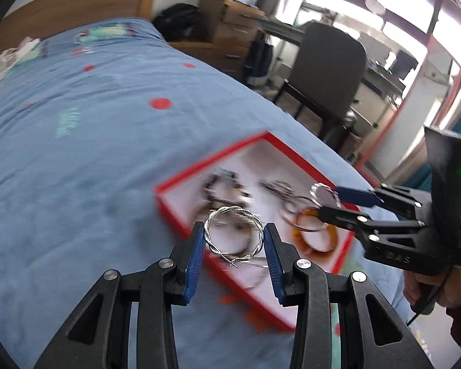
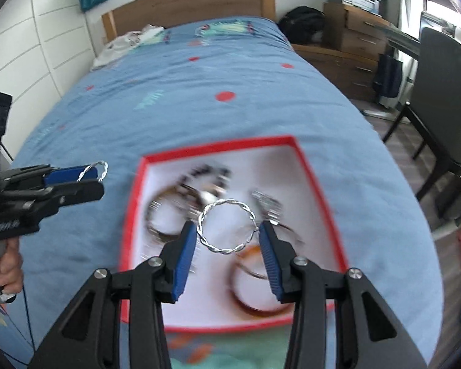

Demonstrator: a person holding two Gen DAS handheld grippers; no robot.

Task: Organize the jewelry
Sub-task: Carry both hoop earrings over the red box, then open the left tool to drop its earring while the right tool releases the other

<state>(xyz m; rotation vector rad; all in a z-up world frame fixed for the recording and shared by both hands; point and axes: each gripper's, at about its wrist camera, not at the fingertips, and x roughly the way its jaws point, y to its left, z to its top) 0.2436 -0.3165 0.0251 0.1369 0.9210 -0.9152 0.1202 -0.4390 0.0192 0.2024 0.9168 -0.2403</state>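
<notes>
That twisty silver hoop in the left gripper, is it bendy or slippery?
The hoop keeps its round shape between the left gripper pads, so probably stiff. Thin shiny wire looks light and maybe slippery. Being round, it might roll if dropped.

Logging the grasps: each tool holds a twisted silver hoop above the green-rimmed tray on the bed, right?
Not quite: the tray's rim is red, not green, as the right wrist view shows. Otherwise yes: the left tool and right tool each hold a twisted silver hoop.
</notes>
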